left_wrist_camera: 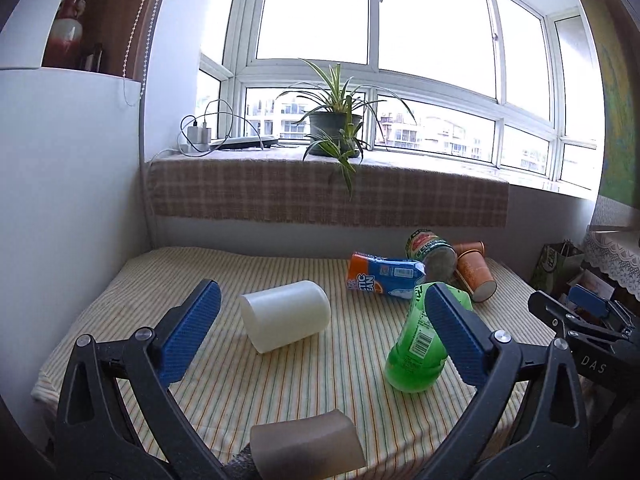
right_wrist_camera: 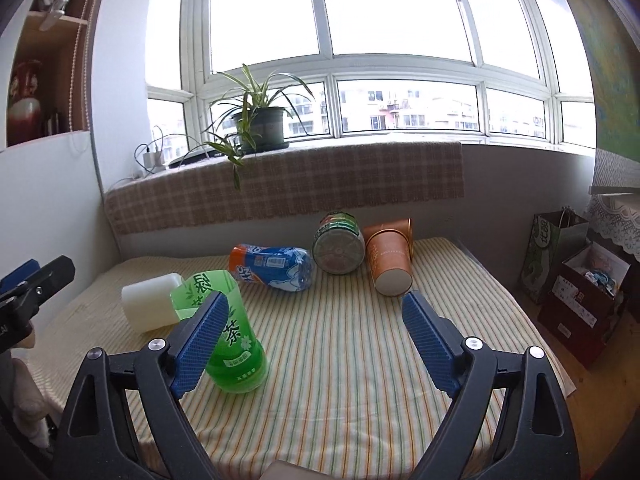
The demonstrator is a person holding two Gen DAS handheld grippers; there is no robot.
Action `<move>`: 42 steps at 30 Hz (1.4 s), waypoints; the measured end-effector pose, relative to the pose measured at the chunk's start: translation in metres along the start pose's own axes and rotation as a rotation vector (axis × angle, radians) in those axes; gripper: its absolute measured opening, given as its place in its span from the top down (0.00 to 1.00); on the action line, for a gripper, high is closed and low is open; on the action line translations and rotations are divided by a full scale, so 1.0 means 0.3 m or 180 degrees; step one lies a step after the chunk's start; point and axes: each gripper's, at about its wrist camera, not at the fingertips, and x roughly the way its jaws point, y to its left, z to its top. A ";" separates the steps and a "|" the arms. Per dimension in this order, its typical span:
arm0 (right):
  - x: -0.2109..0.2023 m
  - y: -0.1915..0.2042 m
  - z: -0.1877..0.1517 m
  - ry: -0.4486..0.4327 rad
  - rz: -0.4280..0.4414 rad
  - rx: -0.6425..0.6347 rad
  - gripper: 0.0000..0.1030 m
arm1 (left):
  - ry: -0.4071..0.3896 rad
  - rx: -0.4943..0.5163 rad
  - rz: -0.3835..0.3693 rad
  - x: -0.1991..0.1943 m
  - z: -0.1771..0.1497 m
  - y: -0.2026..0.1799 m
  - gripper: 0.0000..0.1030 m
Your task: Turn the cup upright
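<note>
In the left wrist view, your left tool (left_wrist_camera: 320, 330) is wide open and holds nothing. The white cup (left_wrist_camera: 285, 316) lies on its side between its fingers, near the left edge of the bench (left_wrist_camera: 312, 376).

In the right wrist view, your right tool (right_wrist_camera: 316, 336) is open too. The white cup (right_wrist_camera: 151, 307) lies toward the left edge, just behind the green bottle (right_wrist_camera: 228, 336).

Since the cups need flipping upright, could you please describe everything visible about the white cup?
The white cup is a plain, translucent-looking plastic cylinder lying on its side on the striped tablecloth, flat end toward the left camera. It lies ahead of the open left gripper, which is not touching it. In the right view the green cup overlaps it; contact is unclear.
</note>
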 end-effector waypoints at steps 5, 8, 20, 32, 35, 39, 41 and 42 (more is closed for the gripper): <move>-0.008 0.004 0.006 -0.0081 -0.0028 0.0010 0.08 | 0.0022 0.0024 0.0009 -0.006 -0.003 -0.005 0.00; -0.011 0.010 0.010 -0.0104 -0.0045 -0.0031 0.07 | 0.0044 0.0018 0.0014 -0.008 -0.004 -0.006 0.00; -0.006 0.004 0.004 -0.0067 -0.0021 0.0014 0.07 | 0.0087 0.0015 0.0037 -0.008 -0.007 -0.005 0.00; -0.008 -0.008 0.003 -0.0058 -0.0045 0.0052 0.07 | 0.0089 0.0024 0.0034 -0.013 -0.008 -0.009 0.00; -0.005 -0.008 0.001 -0.0036 -0.0043 0.0053 0.07 | 0.0096 0.0008 0.0043 -0.017 -0.010 -0.011 0.00; 0.001 -0.010 0.000 -0.0014 -0.0050 0.0065 0.07 | 0.0100 0.0007 0.0044 -0.017 -0.010 -0.009 0.00; 0.005 -0.010 -0.001 -0.0001 -0.0047 0.0071 0.07 | 0.0099 0.0004 0.0044 -0.018 -0.011 -0.009 0.00; 0.006 -0.010 -0.001 0.0003 -0.0049 0.0071 0.07 | 0.0097 0.0004 0.0043 -0.017 -0.010 -0.008 0.00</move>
